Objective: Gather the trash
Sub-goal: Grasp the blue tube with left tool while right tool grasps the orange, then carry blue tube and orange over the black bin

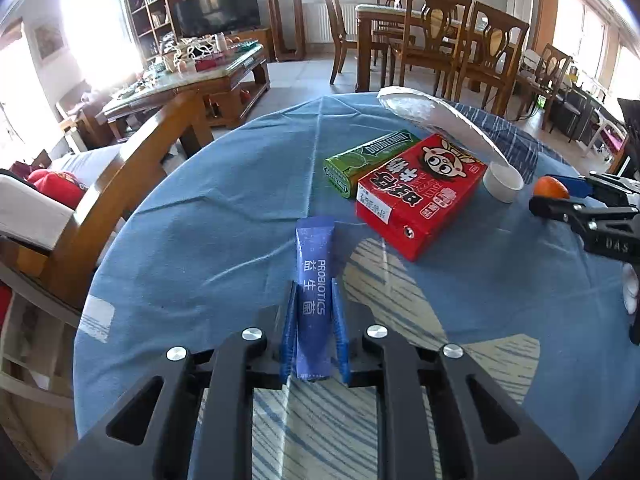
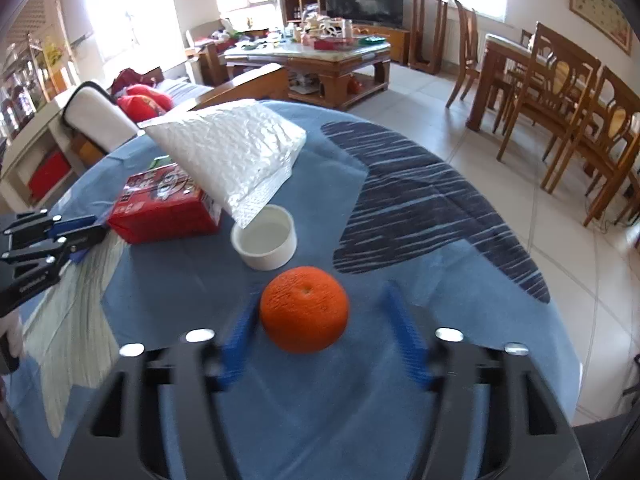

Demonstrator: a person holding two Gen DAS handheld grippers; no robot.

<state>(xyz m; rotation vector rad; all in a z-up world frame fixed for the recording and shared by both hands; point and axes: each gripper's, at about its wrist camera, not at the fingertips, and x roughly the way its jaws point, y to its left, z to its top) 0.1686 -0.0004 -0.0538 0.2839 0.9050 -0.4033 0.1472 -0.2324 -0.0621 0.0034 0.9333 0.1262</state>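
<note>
My left gripper is shut on a blue probiotics sachet that lies lengthwise between its blue fingers on the blue tablecloth. Beyond it lie a green Doublemint gum pack and a red snack box. A white bubble mailer leans over the box and a small white cup. My right gripper is open around an orange; the left finger is near it, the right finger stands apart. The right gripper shows in the left wrist view with the orange.
The round table's edge curves close on all sides. A wooden armchair stands to the left, dining chairs and a dining table to the right, a cluttered coffee table beyond. The left gripper appears at the right wrist view's left edge.
</note>
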